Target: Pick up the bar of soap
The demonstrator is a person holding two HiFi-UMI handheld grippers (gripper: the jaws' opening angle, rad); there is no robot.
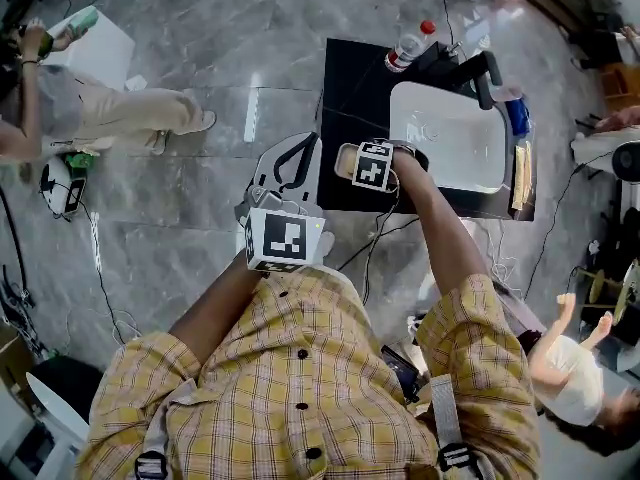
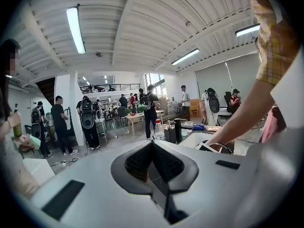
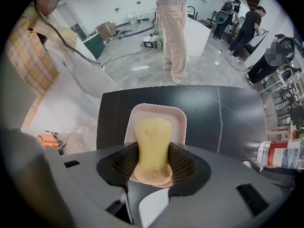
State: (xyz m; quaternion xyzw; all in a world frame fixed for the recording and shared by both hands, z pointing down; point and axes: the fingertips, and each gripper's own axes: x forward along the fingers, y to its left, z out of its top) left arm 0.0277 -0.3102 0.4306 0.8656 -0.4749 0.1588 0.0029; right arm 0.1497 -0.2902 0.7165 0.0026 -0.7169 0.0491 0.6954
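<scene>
Both right gripper (image 3: 153, 164) pads are pressed mid-length on the bar of soap (image 3: 153, 137), judged light, stiff and slippery. The left gripper (image 2: 153, 164) is closed on nothing.

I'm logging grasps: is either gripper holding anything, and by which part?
The right gripper grips the bar of soap by its two long sides as it lies in the pink dish. The left gripper holds nothing, jaws together.

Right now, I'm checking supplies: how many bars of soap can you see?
1. The yellow bar of soap lies on the pink dish on the black table, gripped by the right hand-held gripper. More could be hidden beneath that gripper.
</scene>
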